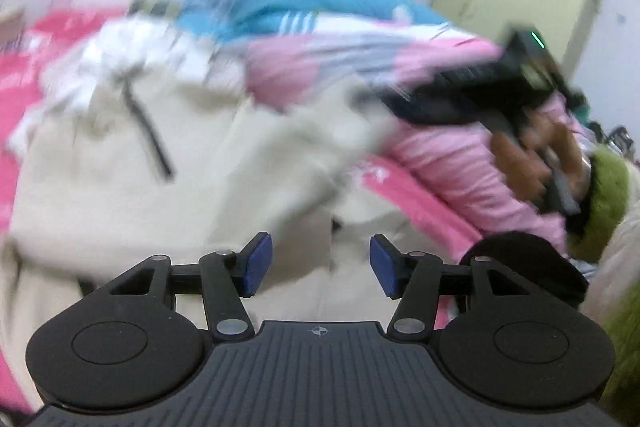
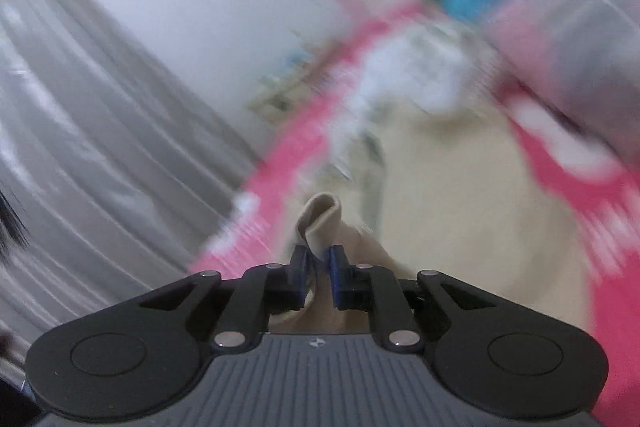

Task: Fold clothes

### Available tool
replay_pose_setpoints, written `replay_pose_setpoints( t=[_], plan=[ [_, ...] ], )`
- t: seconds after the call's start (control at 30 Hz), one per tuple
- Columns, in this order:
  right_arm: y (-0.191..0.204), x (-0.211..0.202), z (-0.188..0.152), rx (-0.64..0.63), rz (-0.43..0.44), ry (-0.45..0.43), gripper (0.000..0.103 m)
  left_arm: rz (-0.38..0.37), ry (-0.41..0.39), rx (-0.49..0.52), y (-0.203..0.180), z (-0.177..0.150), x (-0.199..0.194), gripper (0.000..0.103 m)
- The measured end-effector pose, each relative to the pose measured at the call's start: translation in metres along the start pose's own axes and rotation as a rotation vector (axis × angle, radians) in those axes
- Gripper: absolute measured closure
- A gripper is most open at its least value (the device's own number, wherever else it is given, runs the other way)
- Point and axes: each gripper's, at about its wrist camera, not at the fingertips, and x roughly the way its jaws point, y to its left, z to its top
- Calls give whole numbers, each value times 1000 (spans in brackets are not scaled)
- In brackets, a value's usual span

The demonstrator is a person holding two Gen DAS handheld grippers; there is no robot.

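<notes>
A cream sweatshirt (image 1: pixel 132 195) with a dark neck zipper lies spread on the pink bed. My left gripper (image 1: pixel 320 267) is open and empty, hovering just above the garment's lower part. My right gripper (image 2: pixel 318 263) is shut on a folded edge of the cream sweatshirt (image 2: pixel 320 219), which sticks up between the blue pads. In the left wrist view the right gripper (image 1: pixel 472 83) shows at the right, held in a hand, with cream fabric trailing from it. Both views are motion-blurred.
A heap of clothes lies at the back of the bed: a blue garment (image 1: pixel 304 3), a pink and white one (image 1: pixel 360 55) and white pieces (image 1: pixel 120 55). A pink quilted item (image 1: pixel 460 163) sits at the right. A grey curtain (image 2: pixel 72 131) hangs left.
</notes>
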Motion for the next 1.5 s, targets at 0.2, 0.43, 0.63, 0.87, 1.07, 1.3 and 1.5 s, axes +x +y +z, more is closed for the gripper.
replay_pose_setpoints(
  t=[0.2, 0.43, 0.63, 0.87, 1.07, 1.3, 1.5],
  plan=[
    [-57, -10, -26, 247, -230, 97, 74, 67, 124, -187, 30, -8, 20, 49],
    [-7, 16, -24, 43, -27, 86, 69, 159, 84, -410, 66, -17, 15, 49],
    [19, 71, -51, -43, -71, 235, 65, 317, -12, -661, 115, -18, 9, 48],
    [92, 111, -3, -338, 89, 109, 64, 491, -106, -716, 158, 0, 9, 48],
    [136, 231, 52, -512, 115, 41, 61, 461, -167, -783, 179, -4, 7, 50],
    [153, 348, 75, -537, 68, 225, 56, 409, -237, -858, 201, -11, 4, 73],
    [155, 357, 75, -606, 98, 253, 96, 348, -334, -912, 209, -25, -7, 99]
  ],
)
